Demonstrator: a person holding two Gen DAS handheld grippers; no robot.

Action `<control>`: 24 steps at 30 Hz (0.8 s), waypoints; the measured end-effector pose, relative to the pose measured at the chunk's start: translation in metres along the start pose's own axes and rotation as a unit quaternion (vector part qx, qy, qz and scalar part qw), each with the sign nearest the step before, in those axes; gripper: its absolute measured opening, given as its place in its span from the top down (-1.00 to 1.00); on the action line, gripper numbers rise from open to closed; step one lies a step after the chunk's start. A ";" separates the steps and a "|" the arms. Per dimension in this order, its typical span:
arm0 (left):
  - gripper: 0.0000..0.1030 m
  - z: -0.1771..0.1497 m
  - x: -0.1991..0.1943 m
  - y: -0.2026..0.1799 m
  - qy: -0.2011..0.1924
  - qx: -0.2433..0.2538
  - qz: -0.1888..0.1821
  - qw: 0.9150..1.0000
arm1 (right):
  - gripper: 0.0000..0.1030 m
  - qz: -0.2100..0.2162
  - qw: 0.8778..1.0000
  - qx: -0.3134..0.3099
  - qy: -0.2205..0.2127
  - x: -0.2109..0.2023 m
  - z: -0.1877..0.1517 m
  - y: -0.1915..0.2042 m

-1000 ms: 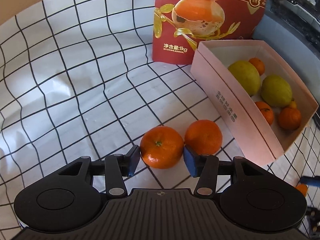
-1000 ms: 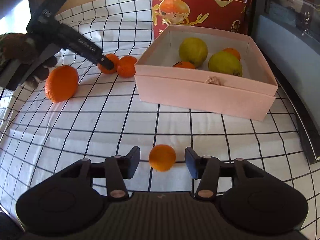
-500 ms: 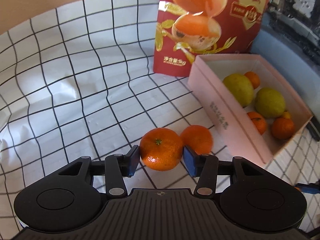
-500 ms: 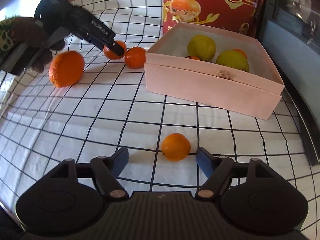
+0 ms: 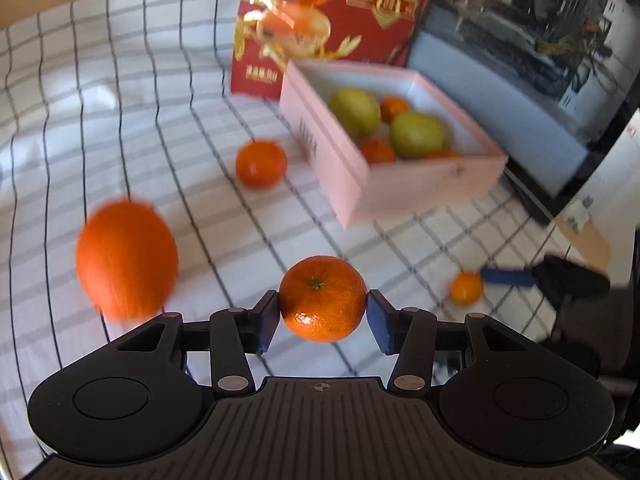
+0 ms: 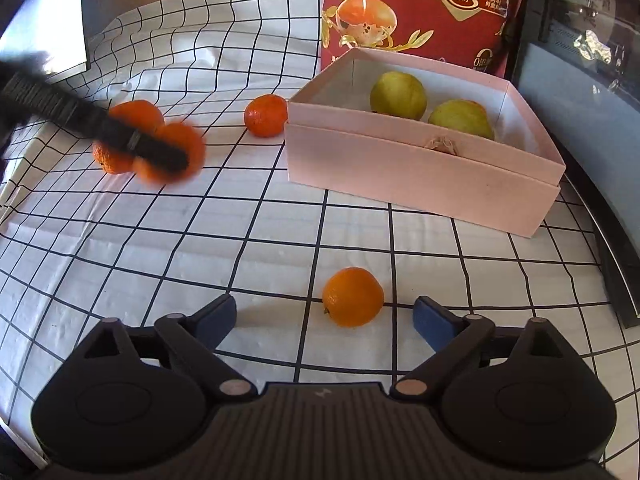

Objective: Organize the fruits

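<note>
My left gripper (image 5: 322, 316) is shut on a mandarin (image 5: 322, 298) and holds it off the checked cloth; the right wrist view shows that same gripper (image 6: 160, 156) blurred at the left. My right gripper (image 6: 325, 316) is low over the cloth with its jaws opening. A small orange (image 6: 353, 296) lies between the pads, touching neither. The pink box (image 6: 420, 176) stands behind it with two yellow-green fruits and several small oranges inside. A second mandarin (image 6: 266, 115) lies on the cloth by the box's left corner.
A large orange (image 5: 126, 258) lies at the left of the cloth. A red snack bag (image 6: 420, 8) stands upright behind the box. A dark screen (image 5: 520, 60) borders the right side. The checked cloth (image 6: 160, 240) lies bare between the two grippers.
My left gripper has lifted the mandarin and carried it away from its neighbour and the box. My right gripper's jaws have spread wide around the small orange.
</note>
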State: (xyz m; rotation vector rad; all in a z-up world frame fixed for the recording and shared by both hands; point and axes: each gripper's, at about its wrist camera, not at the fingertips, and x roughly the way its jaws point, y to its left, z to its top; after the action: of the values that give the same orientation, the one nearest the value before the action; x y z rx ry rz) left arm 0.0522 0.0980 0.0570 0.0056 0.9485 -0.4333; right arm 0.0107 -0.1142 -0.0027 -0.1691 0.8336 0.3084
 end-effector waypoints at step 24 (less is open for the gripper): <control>-0.04 -0.022 0.015 0.003 0.000 -0.072 -0.004 0.997 | -0.62 -0.025 0.999 0.044 0.011 -0.025 0.002 -0.013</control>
State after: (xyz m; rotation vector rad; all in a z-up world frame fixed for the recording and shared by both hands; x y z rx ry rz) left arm 0.0435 0.0995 0.0320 -0.1298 0.9794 -0.3712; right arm 0.0008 -0.1305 0.0180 -0.1121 0.8621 0.2232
